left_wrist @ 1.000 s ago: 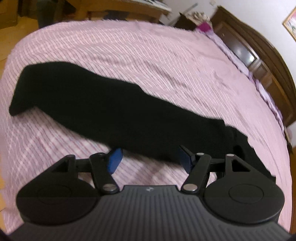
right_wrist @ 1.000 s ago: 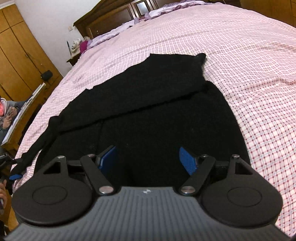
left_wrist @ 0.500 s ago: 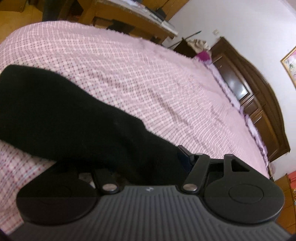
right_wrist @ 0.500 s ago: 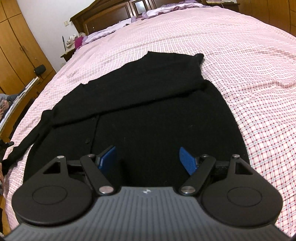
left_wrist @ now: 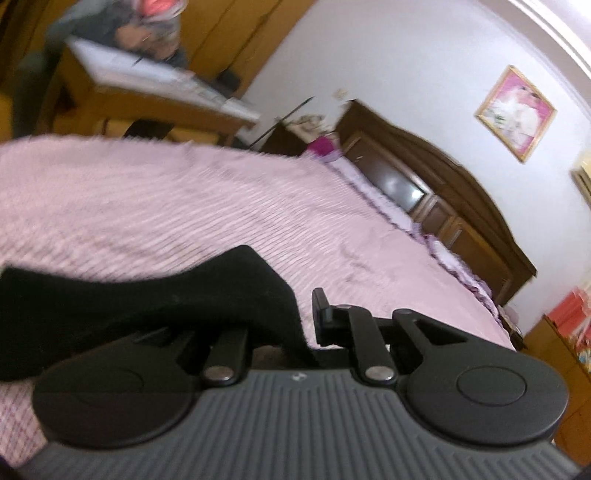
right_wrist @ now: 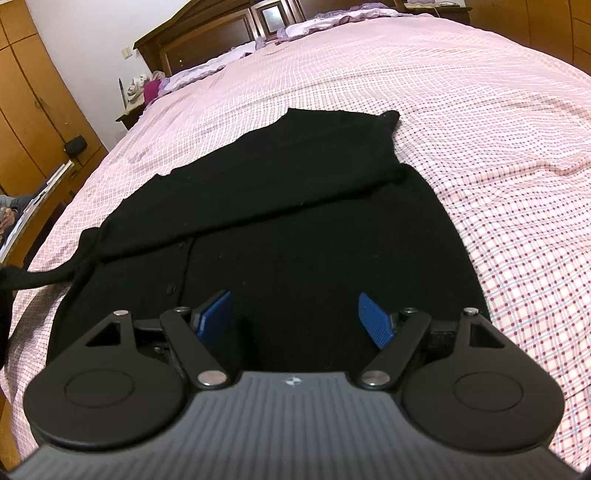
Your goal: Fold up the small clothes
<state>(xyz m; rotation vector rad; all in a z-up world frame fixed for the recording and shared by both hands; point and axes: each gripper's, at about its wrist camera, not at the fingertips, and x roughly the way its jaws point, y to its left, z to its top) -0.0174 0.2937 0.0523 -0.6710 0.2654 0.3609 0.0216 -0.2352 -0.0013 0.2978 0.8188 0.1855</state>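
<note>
The bed, covered in a pink checked sheet, carries the work. On it lies the black cardigan, body flat, buttons visible along the front placket, one sleeve already laid across the upper body. The other sleeve trails off toward the left edge of the sheet in my right wrist view and rises out of frame there.

Step in hand, as I judge it: folding the second sleeve inward over the body. My left hand-held gripper has the black sleeve cloth draped over and between its fingers, lifted clear of the sheet. One finger is buried under the fabric, so I cannot tell for certain how far the jaws have clenched; the fabric riding up with the tool suggests a grasp. My right hand-held gripper is released, its blue pads spread wide, hovering above the hem region of the cardigan and holding nothing.

Next move, in my estimate: carry the sleeve across onto the body and lay it flat, with the right tool available to pin the hem.

View differences: only the right wrist view shows the whole garment layout. Only the left wrist view shows the lifted sleeve close up, plus the headboard, a framed picture and a person seated at a desk beyond the bed; it is motion-blurred.
</note>
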